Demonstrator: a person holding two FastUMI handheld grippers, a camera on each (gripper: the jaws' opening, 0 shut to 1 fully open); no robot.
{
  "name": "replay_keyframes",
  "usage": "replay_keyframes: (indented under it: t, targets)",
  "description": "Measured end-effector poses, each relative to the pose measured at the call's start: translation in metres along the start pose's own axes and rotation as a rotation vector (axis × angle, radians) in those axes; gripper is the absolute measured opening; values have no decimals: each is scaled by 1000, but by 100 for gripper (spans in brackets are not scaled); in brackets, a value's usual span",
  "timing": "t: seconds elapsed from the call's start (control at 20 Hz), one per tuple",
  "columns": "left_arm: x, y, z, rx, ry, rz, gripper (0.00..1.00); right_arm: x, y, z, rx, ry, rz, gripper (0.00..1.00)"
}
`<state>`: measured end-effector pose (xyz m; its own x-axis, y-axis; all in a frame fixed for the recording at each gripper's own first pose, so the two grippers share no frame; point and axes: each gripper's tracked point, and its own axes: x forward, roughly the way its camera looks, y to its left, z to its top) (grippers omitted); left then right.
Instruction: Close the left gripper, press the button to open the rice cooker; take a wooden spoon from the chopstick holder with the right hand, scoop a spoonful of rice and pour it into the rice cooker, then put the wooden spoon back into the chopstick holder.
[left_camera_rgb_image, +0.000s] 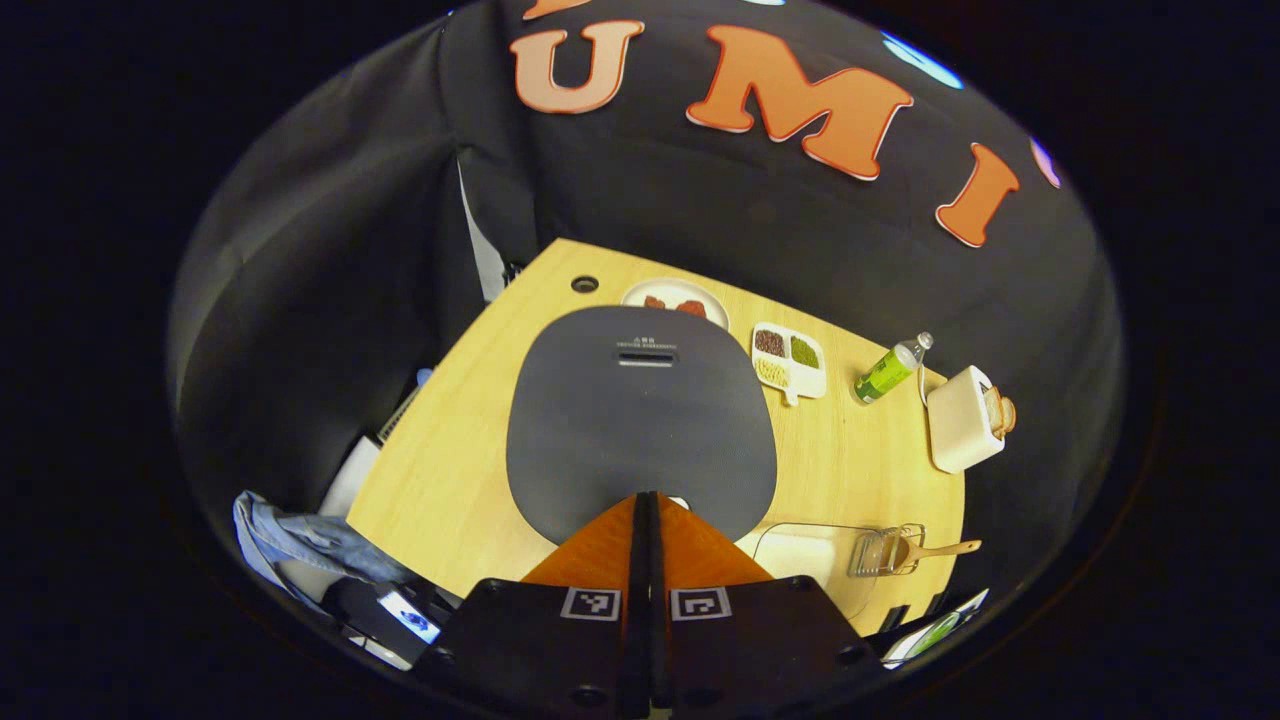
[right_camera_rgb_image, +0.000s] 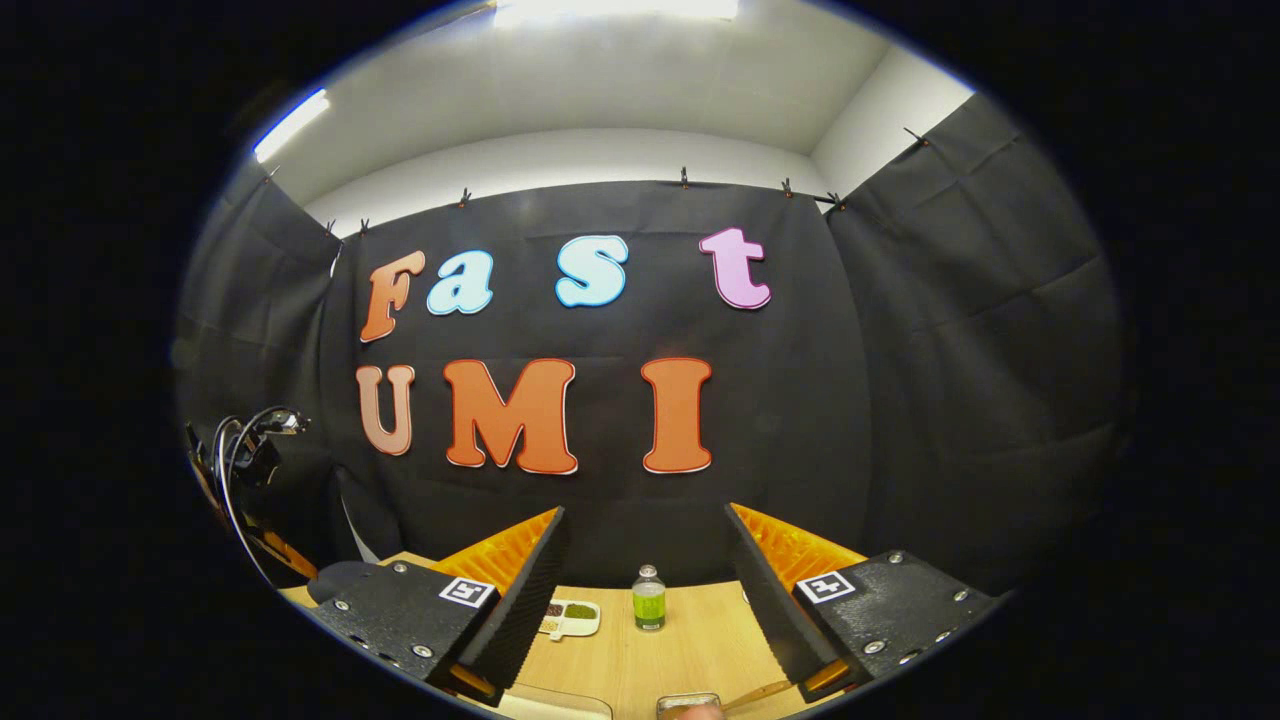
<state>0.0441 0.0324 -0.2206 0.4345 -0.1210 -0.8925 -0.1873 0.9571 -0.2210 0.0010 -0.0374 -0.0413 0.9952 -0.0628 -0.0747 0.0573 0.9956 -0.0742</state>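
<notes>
Step one: the left gripper (left_camera_rgb_image: 647, 497), fingers together, hovers over the lidded rice cooker (left_camera_rgb_image: 640, 420) and must descend onto its button, while the right gripper (right_camera_rgb_image: 647, 560) waits wide, empty.

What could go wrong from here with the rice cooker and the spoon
The shut left tool hangs over the closed rice cooker; pressing off the button could leave the lid down. The wooden spoon lies in the chopstick holder at the table edge, so a clumsy grab by the open right tool might push both off.
</notes>
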Motion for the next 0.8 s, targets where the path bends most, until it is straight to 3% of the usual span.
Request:
replay_keyframes:
  t: [0.25, 0.55, 0.8]
  targets:
    - [29, -5, -20, -39, 167, -18, 5, -6, -8, -19, -11, 50, -10, 94]
    - [48, -2, -21, -53, 225, 5, 1, -11, -19, -34, -29, 78, -38, 94]
    - [54, -1, -30, -62, 259, 16, 5, -10, -25, -50, -16, 124, -57, 94]
